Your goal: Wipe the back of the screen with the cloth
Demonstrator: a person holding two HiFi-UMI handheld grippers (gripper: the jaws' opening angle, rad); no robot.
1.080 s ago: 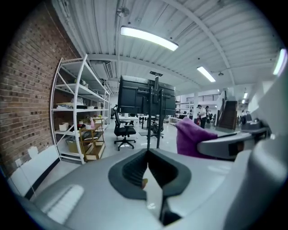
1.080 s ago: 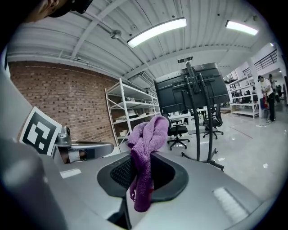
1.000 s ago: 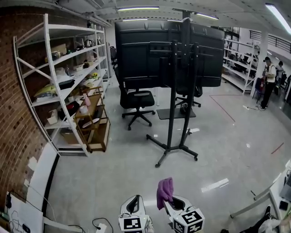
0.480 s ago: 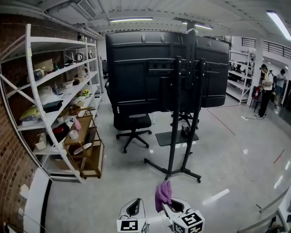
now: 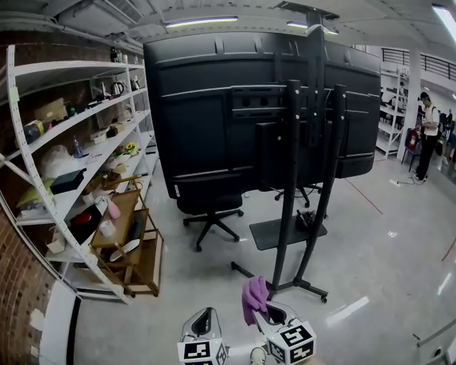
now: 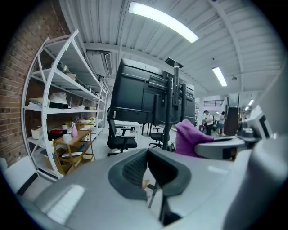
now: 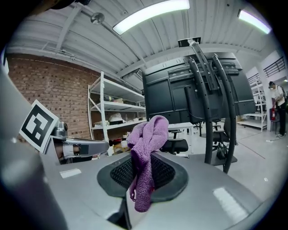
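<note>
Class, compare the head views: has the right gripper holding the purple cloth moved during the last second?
Yes. The right gripper, shut on the purple cloth, has moved forward, closer to the black screen stand.

Left gripper (image 5: 204, 319) seemingly closed; right gripper (image 5: 263, 314) clamps cloth (image 5: 254, 296).

A lab-cum-workshop — brick wall (image 5: 18, 306), cluttered white storage shelves (image 5: 78, 121), office chair (image 5: 209, 207), strip lights (image 5: 201, 22), polished floor (image 5: 385, 271).

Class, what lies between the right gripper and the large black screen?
Head view: only glossy grey floor and the black metal stand bearing the large black screen.
</note>
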